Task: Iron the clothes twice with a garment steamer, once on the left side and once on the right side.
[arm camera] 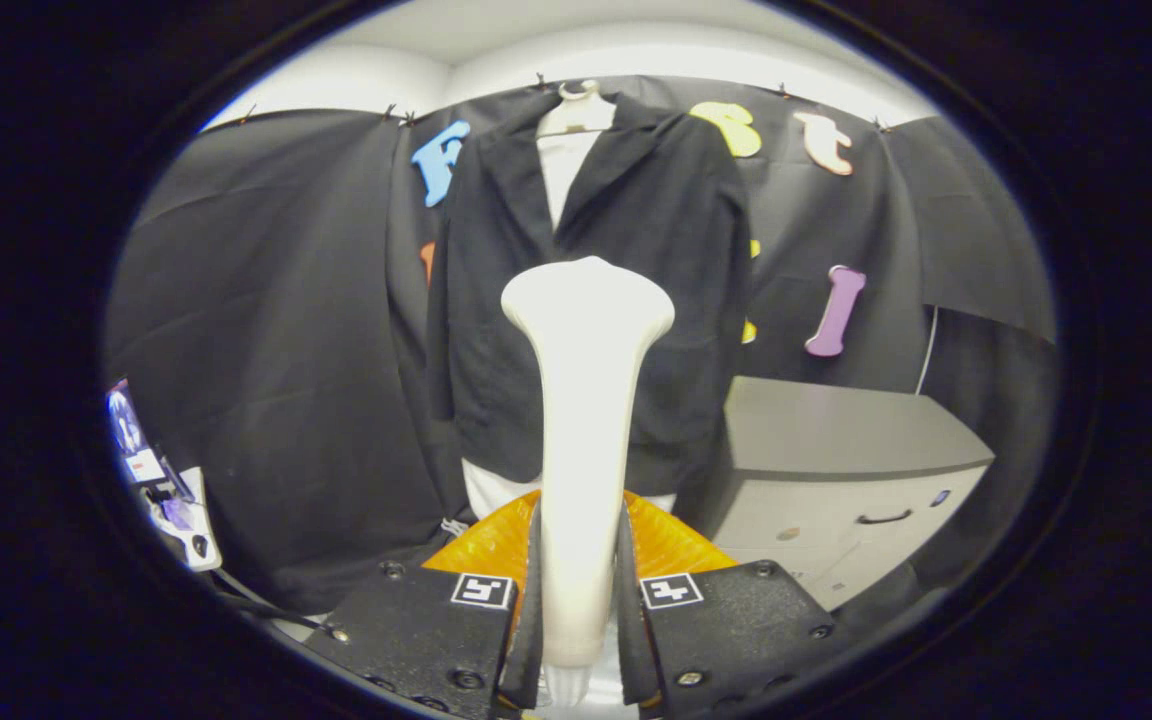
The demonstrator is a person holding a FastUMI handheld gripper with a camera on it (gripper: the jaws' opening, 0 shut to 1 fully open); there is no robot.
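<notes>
While the gripper (pixel 581 590) held the garment steamer (pixel 584 420) by its handle, both fingers pressed on the handle from either side, jaws narrow, closed to the handle's width; steamer stood upright btwn the fingers, its long pale body rising straight ahead and flaring into a wide rounded head at the top; the head's back faced the camera, so the steam face could not be seen; the handle's lower end, ribbed, showed just below the fingers.

Beyond the steamer hung the jacket (pixel 676 250), dark, w/ lapels, on a pale mannequin bust (pixel 576 115) whose neck and chest showed in the open collar; jacket front faced the gripper, roughly centred behind the steamer head; the head overlapped the jacket's lower middle in view, but whether it touched the cloth I could not tell; a pale hem (pixel 491 485) showed under the jacket's bottom edge.

An orange translucent piece (pixel 481 545) sat just ahead of the fingers, on both sides of the handle; its nature was unclear.

To the right of the jacket, lower down, stood a grey cabinet (pixel 836 460) w/ a drawer handle on its front; to the left, near the floor, lay some small equipment w/ cables (pixel 171 500), too blurred to identify.
</notes>
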